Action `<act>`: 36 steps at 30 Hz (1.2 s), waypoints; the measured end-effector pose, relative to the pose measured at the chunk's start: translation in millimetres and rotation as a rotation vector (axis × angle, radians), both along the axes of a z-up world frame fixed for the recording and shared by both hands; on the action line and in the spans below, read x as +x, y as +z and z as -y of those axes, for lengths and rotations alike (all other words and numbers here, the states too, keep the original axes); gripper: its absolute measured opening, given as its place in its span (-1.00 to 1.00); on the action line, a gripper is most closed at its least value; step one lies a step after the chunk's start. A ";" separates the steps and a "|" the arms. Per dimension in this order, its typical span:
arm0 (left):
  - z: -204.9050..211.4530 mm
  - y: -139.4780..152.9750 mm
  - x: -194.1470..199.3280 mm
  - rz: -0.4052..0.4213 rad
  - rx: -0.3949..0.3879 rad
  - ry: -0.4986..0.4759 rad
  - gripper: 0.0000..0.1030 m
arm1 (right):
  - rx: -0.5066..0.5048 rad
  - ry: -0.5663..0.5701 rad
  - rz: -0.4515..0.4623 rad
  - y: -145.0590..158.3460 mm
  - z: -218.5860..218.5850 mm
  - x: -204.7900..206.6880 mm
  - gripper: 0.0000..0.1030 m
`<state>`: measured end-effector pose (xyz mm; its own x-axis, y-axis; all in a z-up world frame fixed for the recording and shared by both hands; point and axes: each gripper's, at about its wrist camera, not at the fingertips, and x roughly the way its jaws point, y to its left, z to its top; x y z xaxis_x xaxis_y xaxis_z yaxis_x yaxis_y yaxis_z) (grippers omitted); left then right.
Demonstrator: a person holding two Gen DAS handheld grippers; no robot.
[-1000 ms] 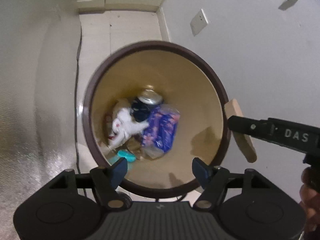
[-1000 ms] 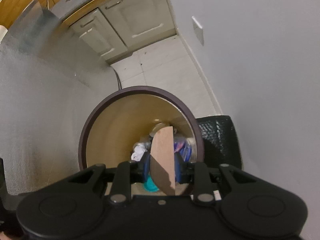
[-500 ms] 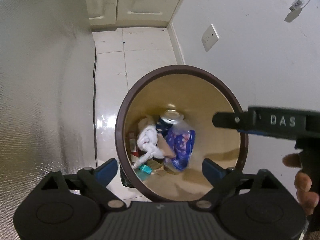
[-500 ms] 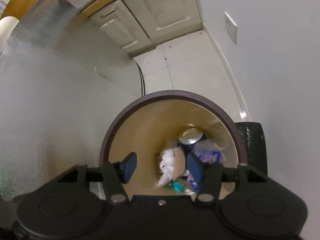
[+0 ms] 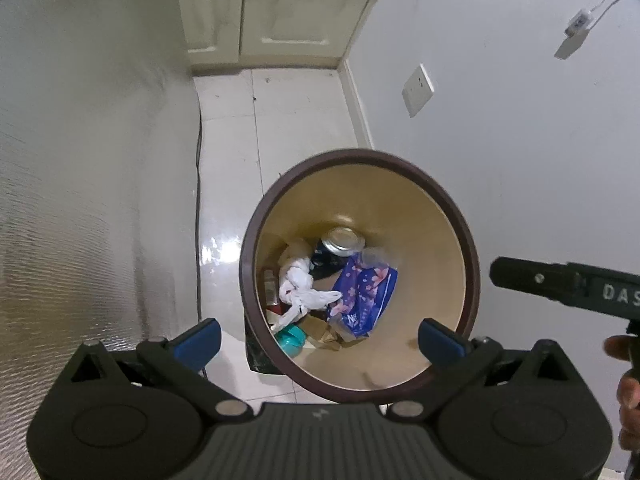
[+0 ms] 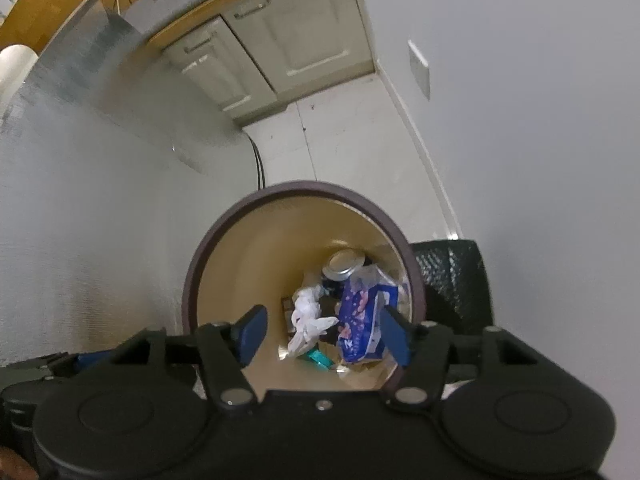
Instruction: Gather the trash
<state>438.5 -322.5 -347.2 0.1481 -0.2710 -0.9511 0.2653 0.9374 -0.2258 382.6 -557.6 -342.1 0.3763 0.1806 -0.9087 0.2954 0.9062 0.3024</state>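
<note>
Holding trash: bin (image 5: 470,264) on the floor has a can (image 5: 344,240), white bag (image 5: 298,292), blue wrapper (image 5: 366,296) at its bottom | left hand-held gripper (image 5: 320,336) and right hand-held gripper (image 6: 324,330) above it, jaws opening, nothing between | drop seems done; further trash unseen

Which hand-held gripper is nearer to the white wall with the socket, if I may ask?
Right. The right hand-held gripper is above the bin at its wall-side rim; the left hand-held gripper is above its opposite side, farther from the wall. Both jaws are opening, empty.
</note>
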 end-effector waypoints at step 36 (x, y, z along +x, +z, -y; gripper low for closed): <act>-74.2 250.0 -111.0 0.371 -0.037 0.072 1.00 | -0.207 0.071 0.306 230.8 -49.8 -114.7 1.00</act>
